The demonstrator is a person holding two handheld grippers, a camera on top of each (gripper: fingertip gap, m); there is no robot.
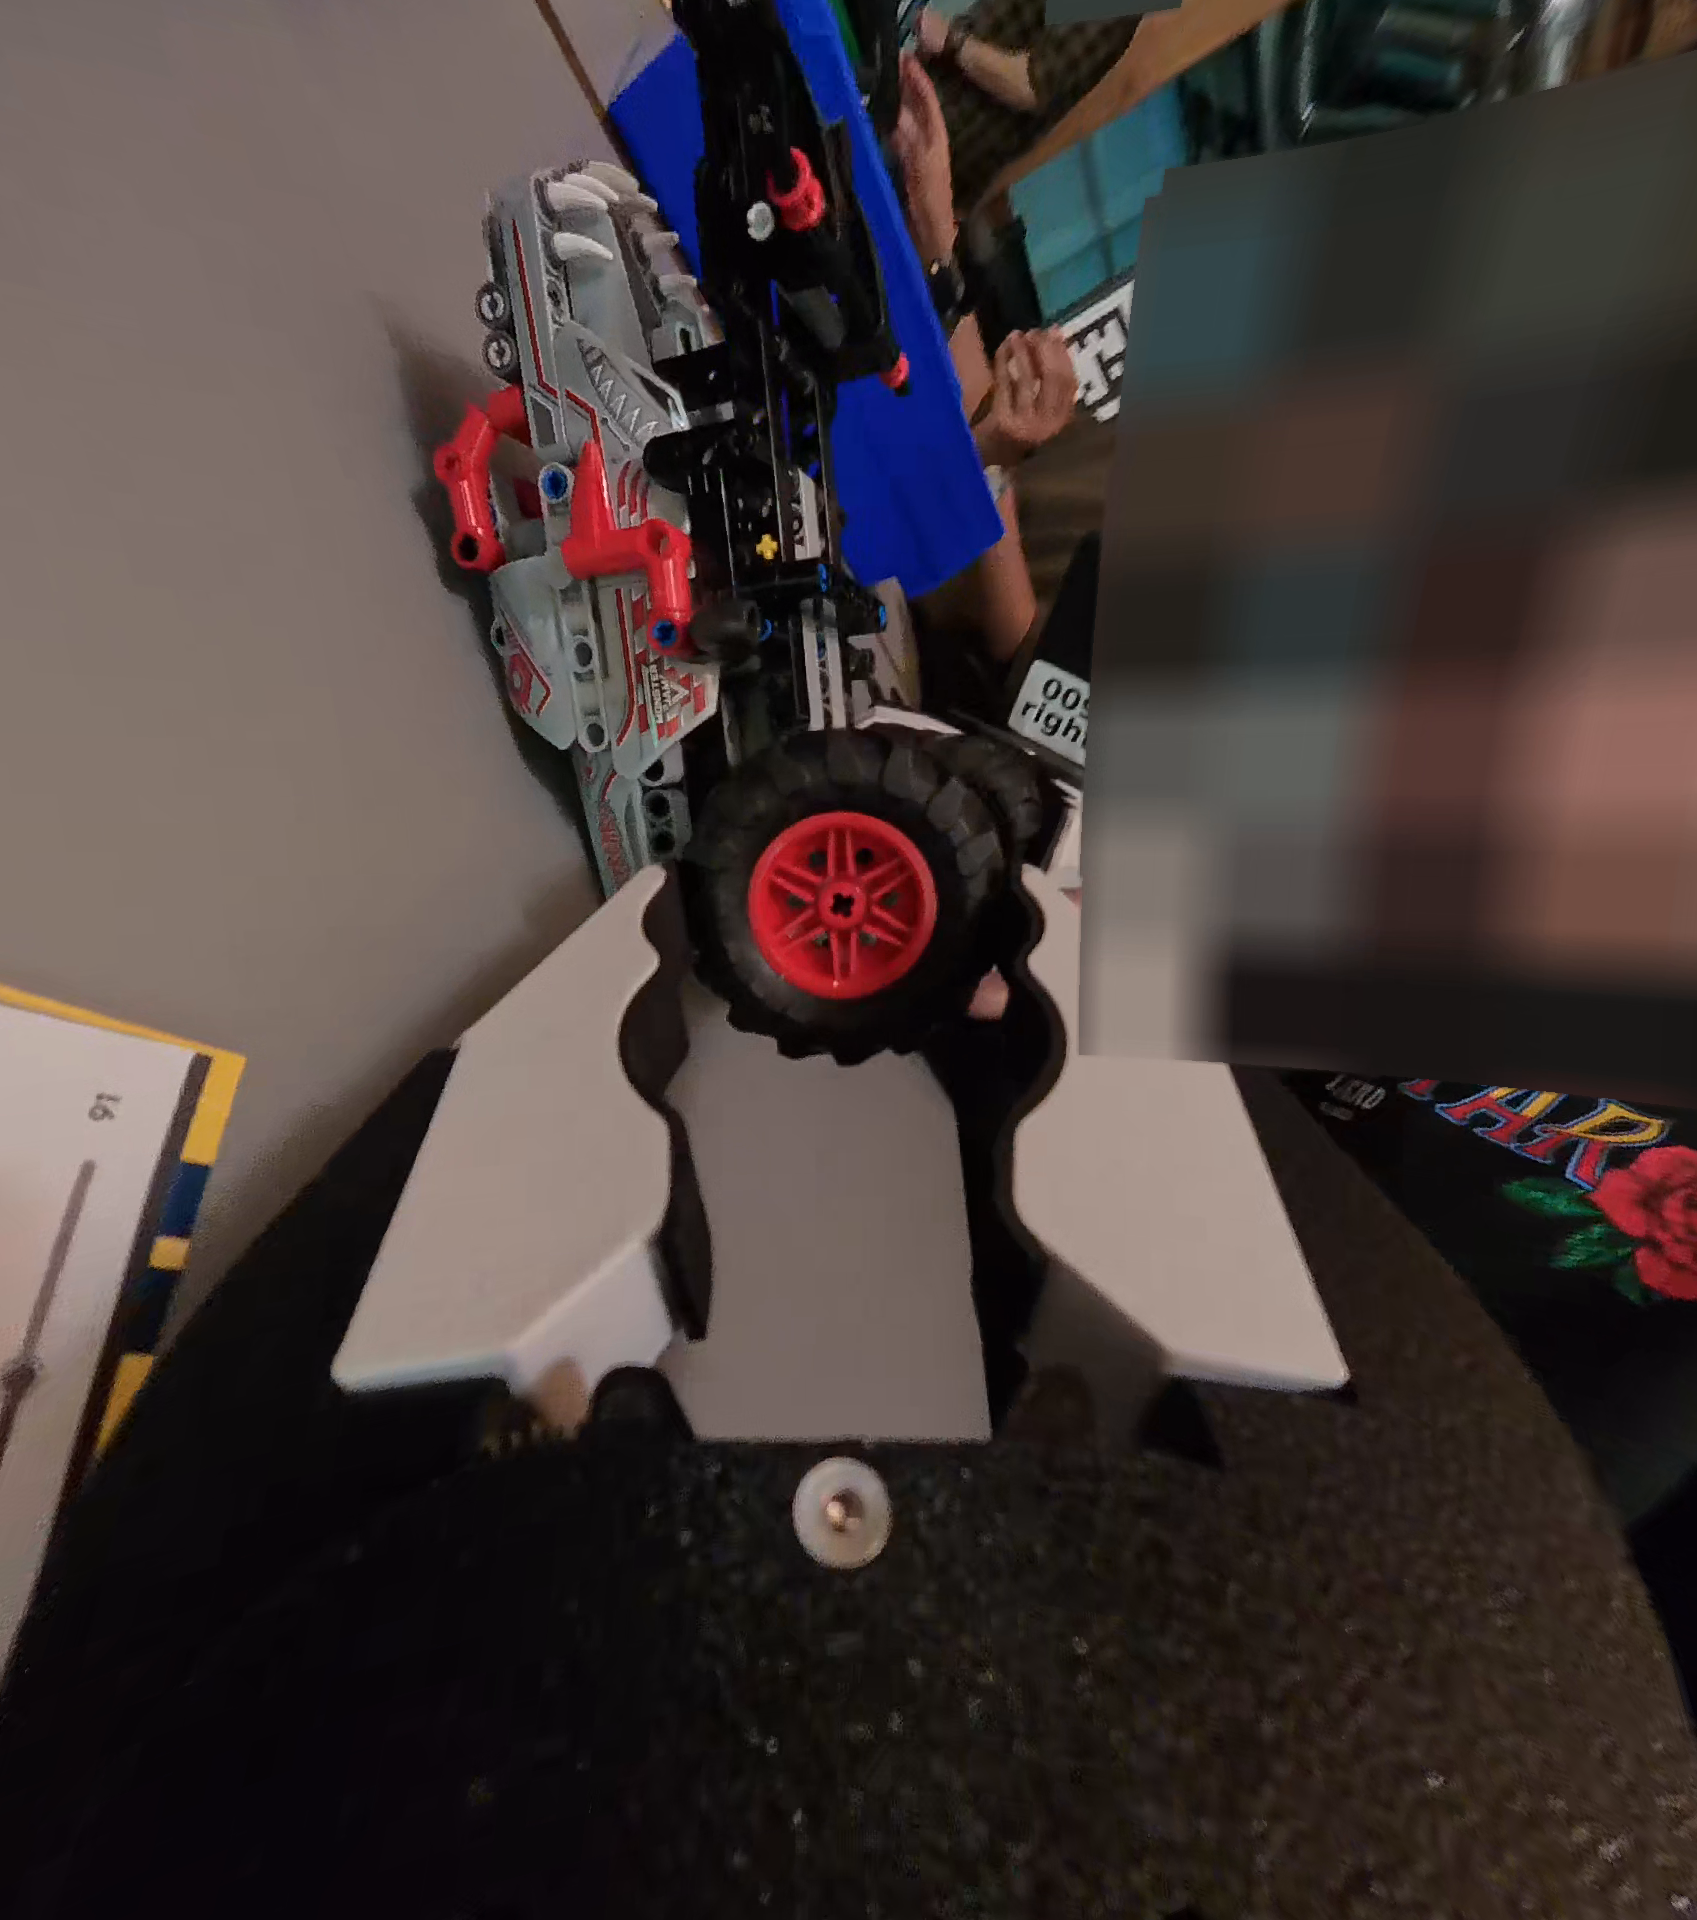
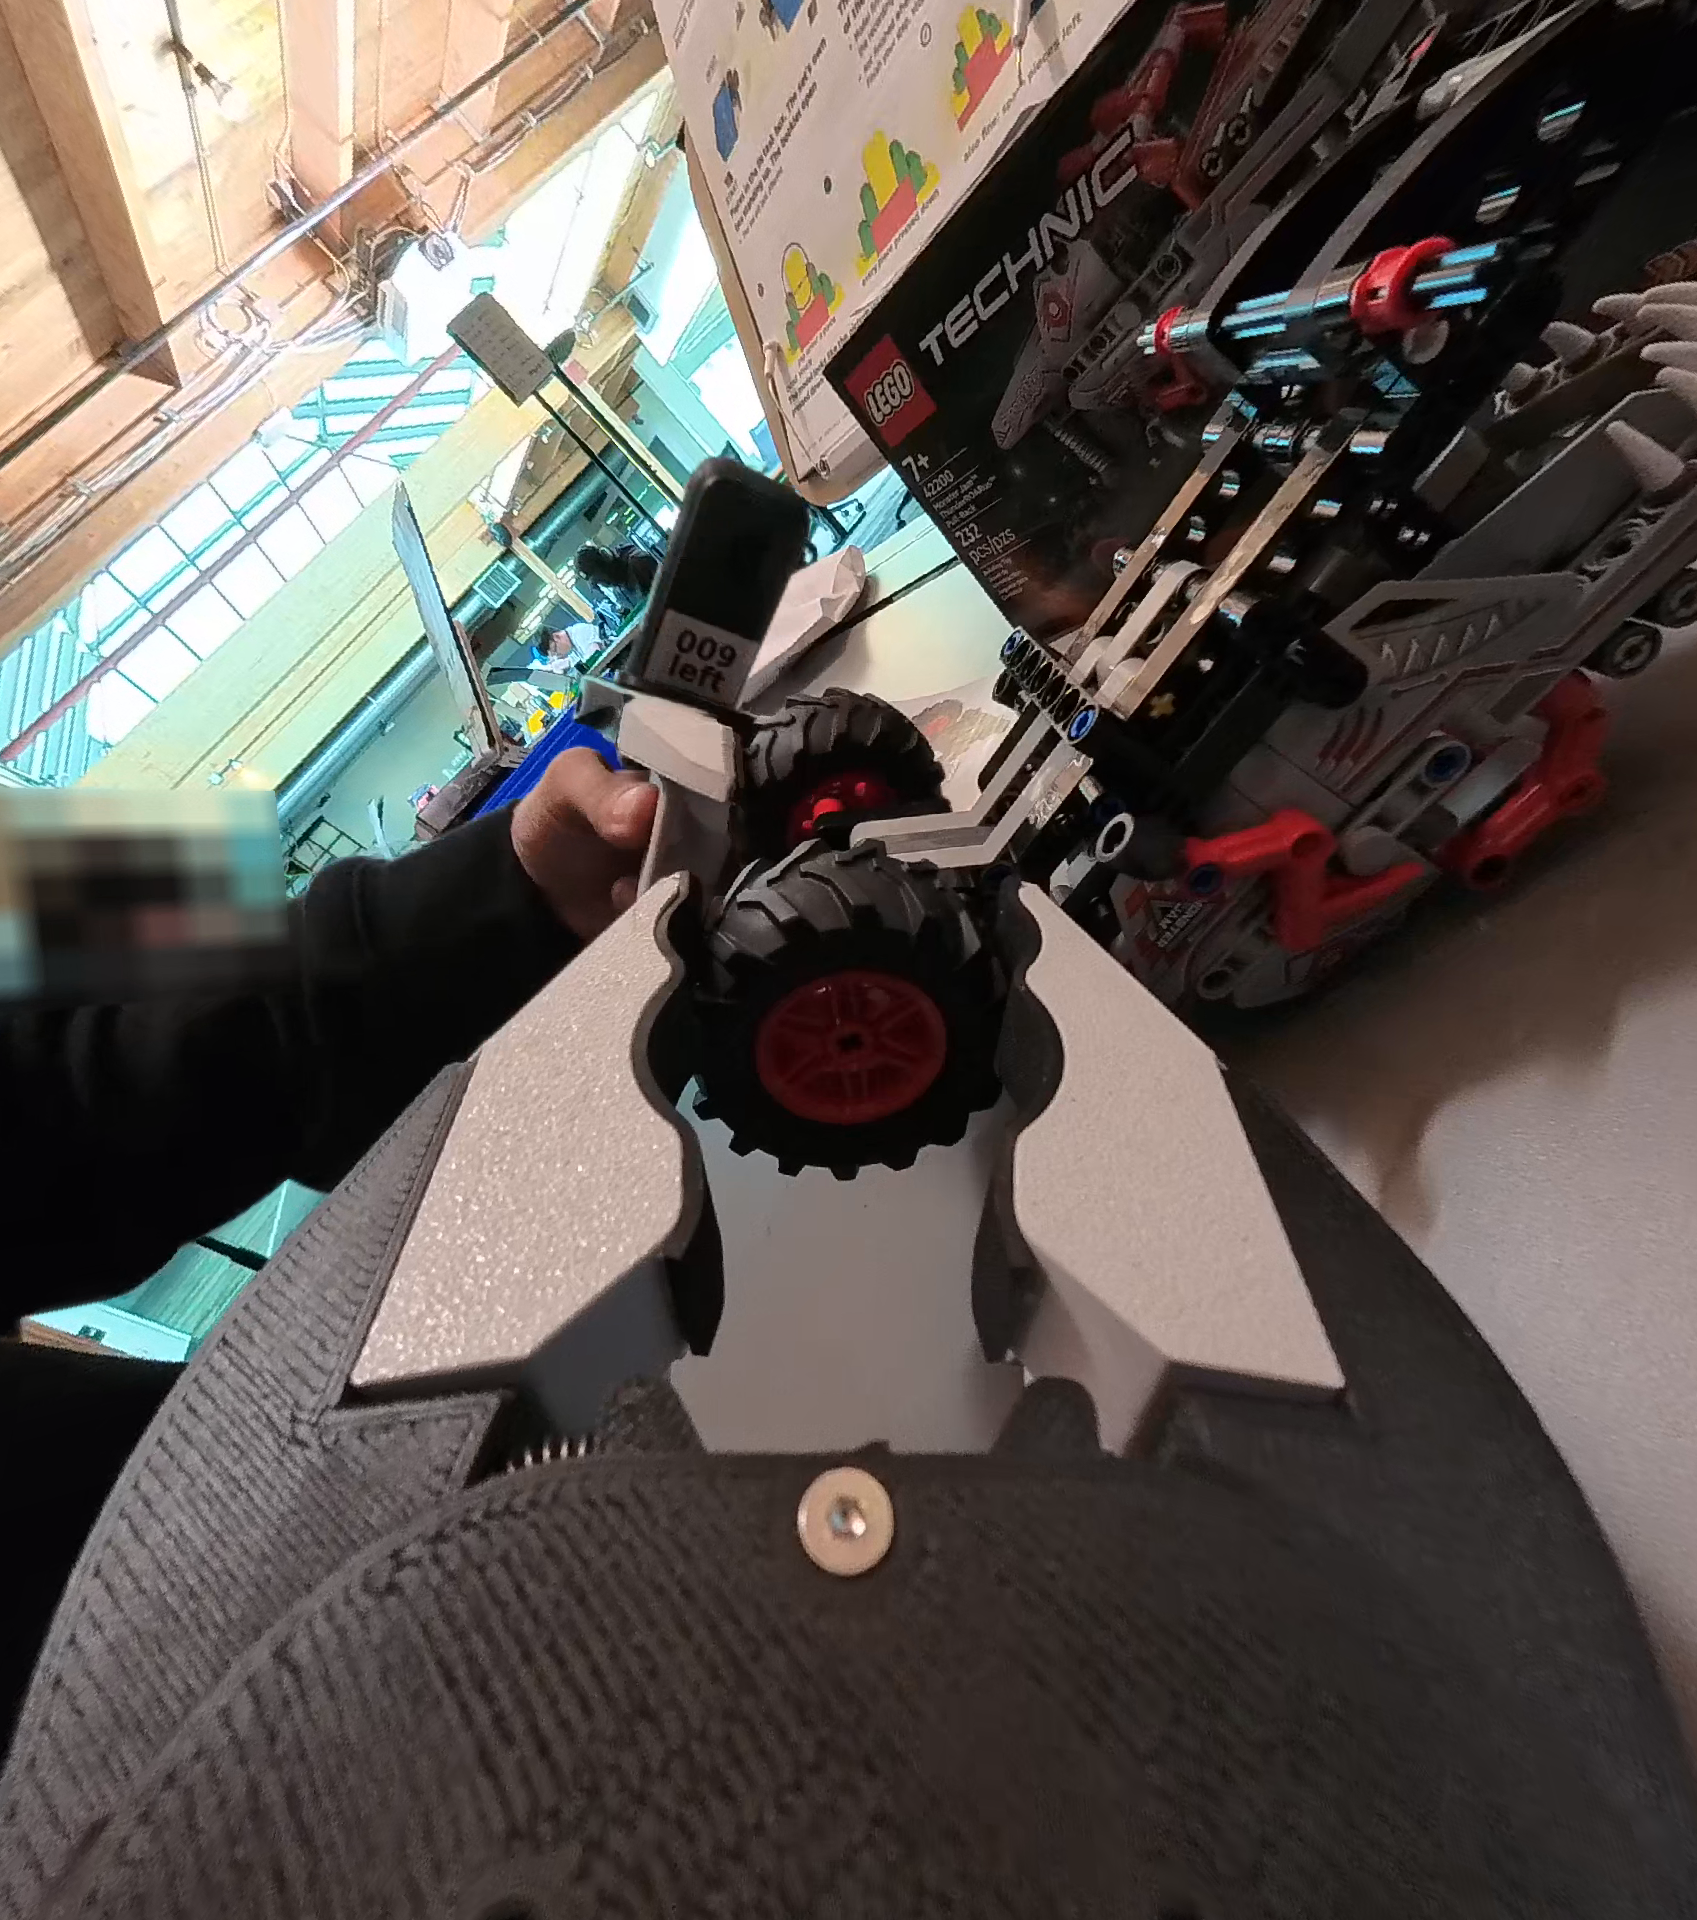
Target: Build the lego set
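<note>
1. An open instruction booklet (image 1: pixel 23 1299) is seen at the left edge of the desk (image 1: pixel 148 520), with bare grey desk between it and the truck.
2. The lego truck (image 1: pixel 615 540) is tipped on its side on the desk, grey toothed body down, chassis up.
3. The left gripper (image 1: pixel 839 935) is closed around one red-hubbed wheel (image 1: pixel 842 906), tyre pinched between both fingers.
4. The right gripper (image 2: pixel 849 940) is clamped on the opposite wheel (image 2: pixel 849 1049) of the same axle; a hand (image 2: pixel 579 842) holding the left gripper is visible just beyond.
5. The set's box (image 2: pixel 1031 395) is stood behind the truck, so room is tight there; the desk's right side is open.
</note>
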